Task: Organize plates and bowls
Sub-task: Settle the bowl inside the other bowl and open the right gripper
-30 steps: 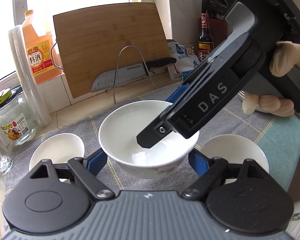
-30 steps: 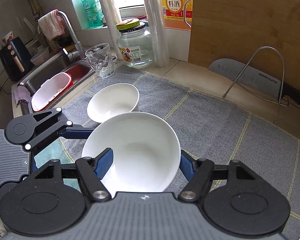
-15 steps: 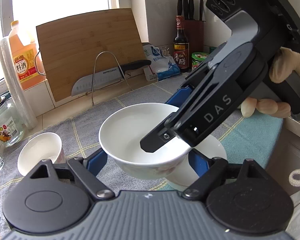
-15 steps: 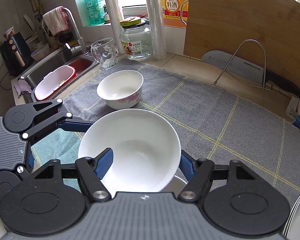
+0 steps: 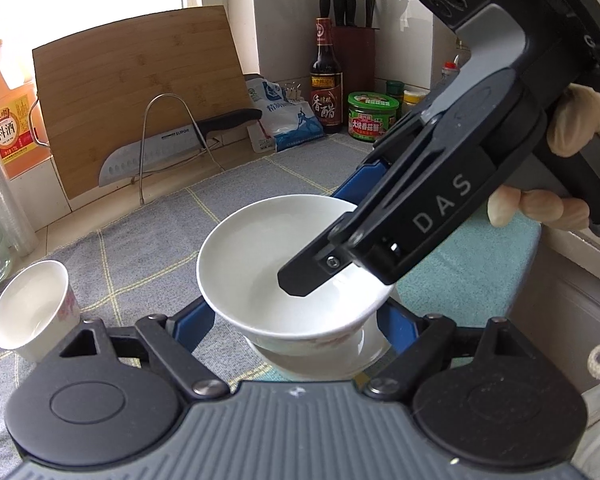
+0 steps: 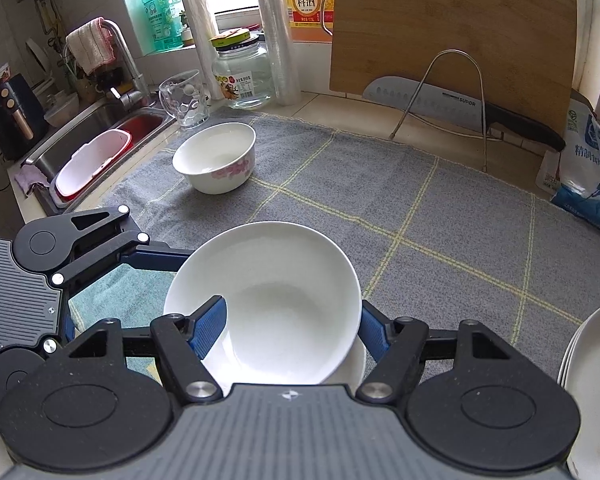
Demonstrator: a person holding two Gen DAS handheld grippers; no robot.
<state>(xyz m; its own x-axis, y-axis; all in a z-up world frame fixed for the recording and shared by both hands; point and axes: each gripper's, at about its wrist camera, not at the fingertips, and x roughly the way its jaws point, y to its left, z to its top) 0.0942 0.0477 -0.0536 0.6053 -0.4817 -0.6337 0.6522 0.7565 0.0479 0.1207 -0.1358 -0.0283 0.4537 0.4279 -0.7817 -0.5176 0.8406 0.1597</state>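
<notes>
A large white bowl is held above a second white bowl that sits under it on the mat. My right gripper is shut on the large bowl's near rim, one finger inside, one outside. My left gripper spans the same bowl with a blue finger on each side; whether they press it I cannot tell. A small white bowl with pink flowers stands apart to the left.
Grey checked mat covers the counter, teal cloth at its edge. Stacked white plates lie at right. Cutting board, knife on a wire rack, glass jar, glass mug and sink lie behind.
Both grippers carried the large bowl rightward across the mat to above the second bowl. The flowered bowl now lies farther away to the left.
</notes>
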